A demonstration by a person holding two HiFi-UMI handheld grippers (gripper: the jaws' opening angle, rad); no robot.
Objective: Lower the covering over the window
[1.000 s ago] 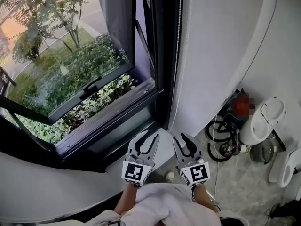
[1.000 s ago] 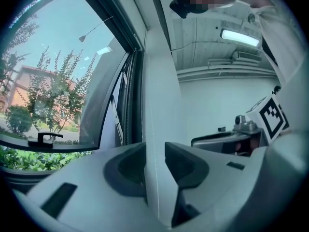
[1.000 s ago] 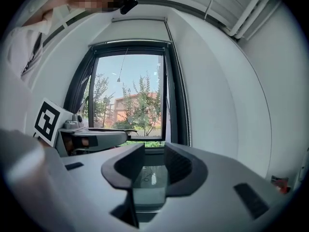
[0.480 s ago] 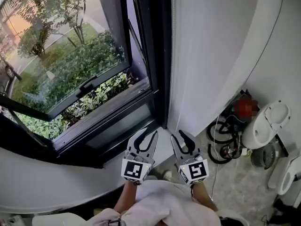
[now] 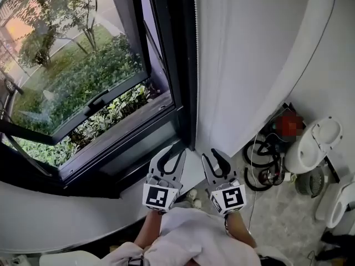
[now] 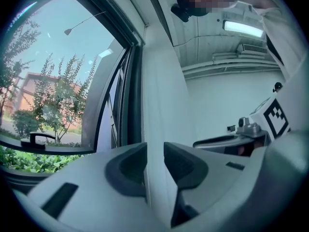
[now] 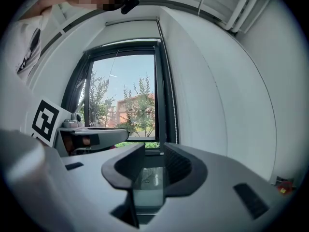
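The dark-framed window (image 5: 166, 65) stands uncovered, its pane swung outward over green bushes. No blind fabric shows over the glass. A thin bead chain (image 5: 194, 65) hangs along the frame's right side, also visible as the chain (image 7: 173, 100) in the right gripper view. My left gripper (image 5: 171, 158) and right gripper (image 5: 215, 160) hang side by side below the window's lower right corner, pointing toward it. The left gripper (image 6: 155, 161) has a gap between its pads with nothing in it. The right gripper (image 7: 154, 166) is likewise open and empty. Neither touches the chain.
A white wall (image 5: 249, 65) rises right of the frame. On the floor at the right lie coiled black hoses (image 5: 263, 162), a red item (image 5: 285, 125) and a white rounded appliance (image 5: 313, 143). A white sill (image 5: 33, 220) runs under the window. The sash handle (image 5: 99, 100) sticks out.
Both grippers have crept a little forward toward the window's lower right corner, and the head view has shifted right. The left jaws look slightly narrower.
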